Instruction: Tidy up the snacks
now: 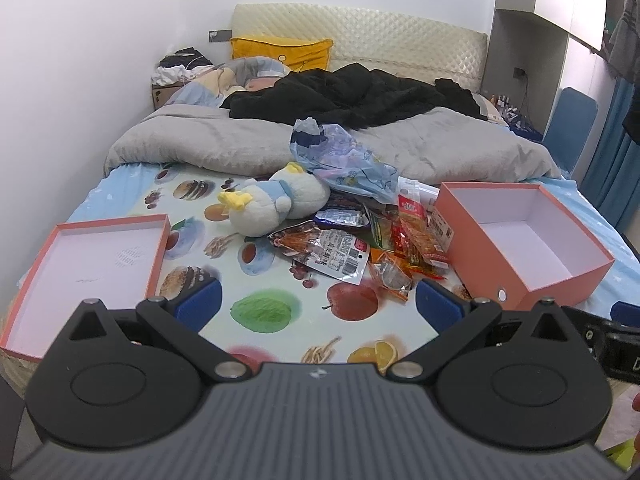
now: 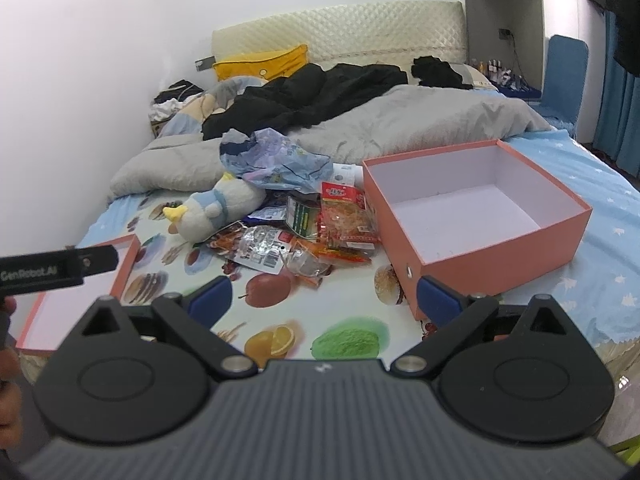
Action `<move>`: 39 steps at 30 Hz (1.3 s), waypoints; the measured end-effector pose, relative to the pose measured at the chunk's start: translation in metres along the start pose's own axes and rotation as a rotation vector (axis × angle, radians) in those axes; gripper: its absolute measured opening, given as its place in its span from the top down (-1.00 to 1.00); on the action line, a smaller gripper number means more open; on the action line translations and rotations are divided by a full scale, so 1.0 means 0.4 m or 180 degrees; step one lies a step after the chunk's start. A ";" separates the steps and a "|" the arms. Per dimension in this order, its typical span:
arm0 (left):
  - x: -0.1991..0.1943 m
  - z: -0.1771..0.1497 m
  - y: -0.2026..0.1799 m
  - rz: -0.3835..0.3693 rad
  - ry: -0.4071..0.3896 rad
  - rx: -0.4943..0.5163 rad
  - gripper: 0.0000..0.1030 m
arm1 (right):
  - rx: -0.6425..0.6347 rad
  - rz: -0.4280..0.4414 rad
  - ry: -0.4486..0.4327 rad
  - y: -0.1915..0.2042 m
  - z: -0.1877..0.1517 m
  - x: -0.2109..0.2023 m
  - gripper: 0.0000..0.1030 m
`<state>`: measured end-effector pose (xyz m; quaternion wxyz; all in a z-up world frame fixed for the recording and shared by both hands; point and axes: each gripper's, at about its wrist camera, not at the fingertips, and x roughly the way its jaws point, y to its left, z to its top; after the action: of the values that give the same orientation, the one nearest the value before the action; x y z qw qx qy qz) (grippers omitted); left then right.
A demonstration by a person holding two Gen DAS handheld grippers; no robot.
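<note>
Ahead of both tongs, the snack packets [image 1: 360,236] lie heaped between the pink lid [image 1: 92,272] and pink box [image 2: 476,216]. Left gripper [image 1: 318,300] and right gripper [image 2: 324,300] gape wide, holding nothing. Only the left view shows the lid whole.

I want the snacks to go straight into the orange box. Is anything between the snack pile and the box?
Nothing visible blocks the way. The snack pile lies right beside the open orange box, with its nearest packets at the box's left wall. The plush duck and the crumpled plastic bag sit on the pile's far-left side, away from the box.
</note>
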<state>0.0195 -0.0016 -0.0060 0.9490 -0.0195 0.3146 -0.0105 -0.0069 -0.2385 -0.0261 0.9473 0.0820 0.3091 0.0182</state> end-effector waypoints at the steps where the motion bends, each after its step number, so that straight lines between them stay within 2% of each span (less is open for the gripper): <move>1: 0.002 0.001 -0.002 -0.0009 -0.0001 0.0018 -1.00 | 0.0019 0.0012 0.0004 -0.003 0.002 0.005 -0.95; 7: 0.036 0.001 -0.020 -0.0028 0.0061 0.0112 -1.00 | -0.0045 0.0050 0.0010 0.011 0.013 0.027 -0.95; 18: 0.050 -0.010 -0.014 -0.0033 0.0081 0.0074 -1.00 | -0.0005 -0.0002 -0.0063 0.018 0.003 0.019 -0.95; 25: 0.071 -0.031 0.002 -0.0128 0.0180 -0.0142 -1.00 | -0.0063 -0.0093 -0.0117 0.015 -0.015 0.001 -0.95; 32: 0.082 -0.046 -0.037 -0.0243 0.0114 0.0002 -1.00 | -0.0129 -0.0137 -0.0196 0.012 -0.039 -0.003 -0.96; 39: 0.083 -0.063 -0.045 -0.0332 0.0147 -0.0033 -1.00 | -0.0010 -0.0093 -0.0126 -0.003 -0.056 0.008 -0.96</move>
<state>0.0309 -0.0214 -0.0452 0.9395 -0.0406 0.3350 -0.0588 -0.0176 -0.2360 -0.0460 0.9535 0.0764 0.2915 0.0032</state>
